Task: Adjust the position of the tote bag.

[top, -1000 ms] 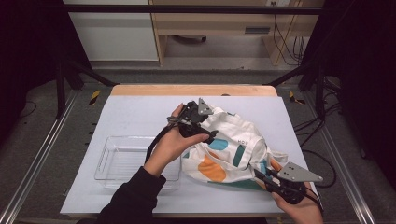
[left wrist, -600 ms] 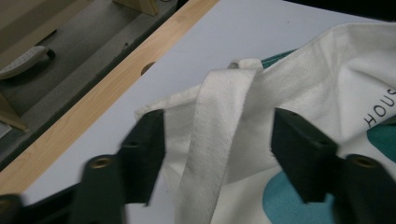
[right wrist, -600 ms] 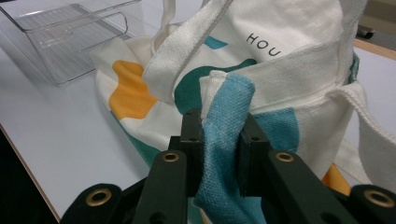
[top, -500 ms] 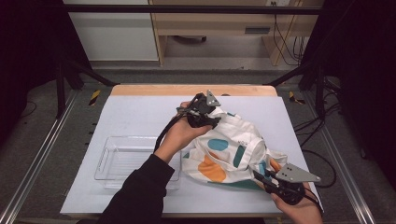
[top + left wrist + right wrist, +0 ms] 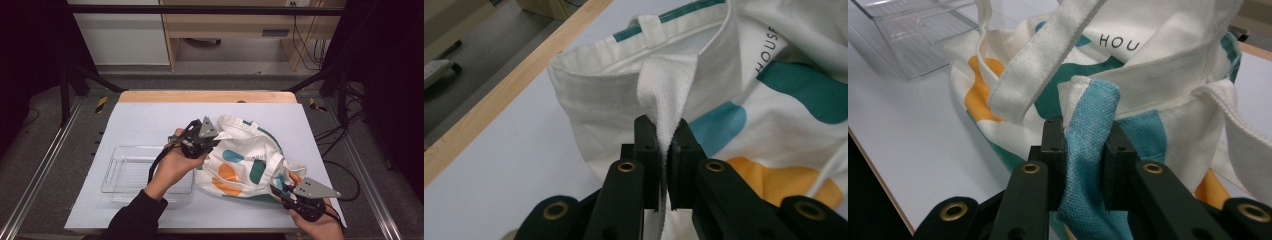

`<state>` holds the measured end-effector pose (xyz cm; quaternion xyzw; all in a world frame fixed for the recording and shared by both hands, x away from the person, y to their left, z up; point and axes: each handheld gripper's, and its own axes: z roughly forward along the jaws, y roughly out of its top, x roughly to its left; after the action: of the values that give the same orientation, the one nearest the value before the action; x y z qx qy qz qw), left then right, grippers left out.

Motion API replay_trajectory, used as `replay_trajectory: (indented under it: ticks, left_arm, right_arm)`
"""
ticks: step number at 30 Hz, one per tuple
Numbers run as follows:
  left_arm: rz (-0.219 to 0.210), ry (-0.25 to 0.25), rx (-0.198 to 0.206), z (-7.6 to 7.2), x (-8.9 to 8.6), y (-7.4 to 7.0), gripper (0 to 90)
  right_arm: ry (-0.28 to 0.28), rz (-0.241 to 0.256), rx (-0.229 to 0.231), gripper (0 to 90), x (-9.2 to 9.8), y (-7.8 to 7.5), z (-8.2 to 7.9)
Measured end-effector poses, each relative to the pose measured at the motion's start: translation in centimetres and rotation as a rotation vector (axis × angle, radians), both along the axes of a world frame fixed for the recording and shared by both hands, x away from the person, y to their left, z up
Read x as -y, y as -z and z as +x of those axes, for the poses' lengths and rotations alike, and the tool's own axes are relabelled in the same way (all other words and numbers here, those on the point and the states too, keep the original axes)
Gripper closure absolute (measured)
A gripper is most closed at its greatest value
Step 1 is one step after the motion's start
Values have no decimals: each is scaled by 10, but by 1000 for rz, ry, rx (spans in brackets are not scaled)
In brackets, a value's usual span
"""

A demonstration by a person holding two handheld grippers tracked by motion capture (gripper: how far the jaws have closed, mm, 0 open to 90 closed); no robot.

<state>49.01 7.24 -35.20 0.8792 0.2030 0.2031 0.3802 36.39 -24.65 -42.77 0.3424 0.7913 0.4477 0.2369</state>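
Observation:
A white tote bag (image 5: 250, 162) with teal, orange and blue patches lies crumpled on the right half of the pale table (image 5: 150, 117). My left gripper (image 5: 214, 142) is at the bag's left side. In the left gripper view it (image 5: 663, 134) is shut on a fold of white webbing (image 5: 667, 85) at the bag's open rim (image 5: 589, 75). My right gripper (image 5: 276, 190) sits at the bag's near right corner. It (image 5: 1087, 134) is shut on a bunched corner of blue fabric (image 5: 1090, 125), and a white strap (image 5: 1043, 60) loops just beyond the jaws.
A clear plastic tray (image 5: 125, 172) stands left of the bag under the left forearm, and it appears as the tray (image 5: 913, 35) in the right gripper view. The table's wooden back edge (image 5: 205, 96) runs behind the bag. Metal rails flank the table.
The left gripper, holding the bag's rim, went a little away from the person and then came back nearer and lower. The right gripper has barely moved.

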Motion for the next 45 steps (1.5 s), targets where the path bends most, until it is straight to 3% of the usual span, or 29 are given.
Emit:
replay_trajectory:
  ticks: [4,11,15,16,21,27,28,32,41,45]
  left_arm:
    - [-22,19,-9,-15,-13,8,853]
    - [-31,17,-19,-18,-21,16,848]
    - [-56,-3,3,-22,-24,16,846]
    - [-58,-12,15,-22,-25,17,844]
    - [-67,-24,-4,-28,-29,23,844]
    - [-68,-47,-12,-37,-38,28,848]
    - [-93,-58,-1,-38,-39,28,852]
    - [-97,-64,14,-40,-37,29,859]
    - [-122,-56,-28,-39,-41,30,874]
    - [-125,-55,-34,-43,-43,31,875]
  right_arm:
    - [-6,0,-7,759,0,3,-4]
    - [1,15,-7,752,0,5,-4]
    - [7,27,-5,738,1,6,-3]
    - [11,21,3,711,-1,4,-4]
    - [13,12,15,649,-4,1,-5]
    - [32,18,28,487,-2,-8,-11]
    - [28,23,19,454,1,-10,-14]
    - [42,14,41,457,6,-16,-21]
    - [56,17,49,404,14,-34,-22]
    - [48,48,49,338,19,-51,-21]
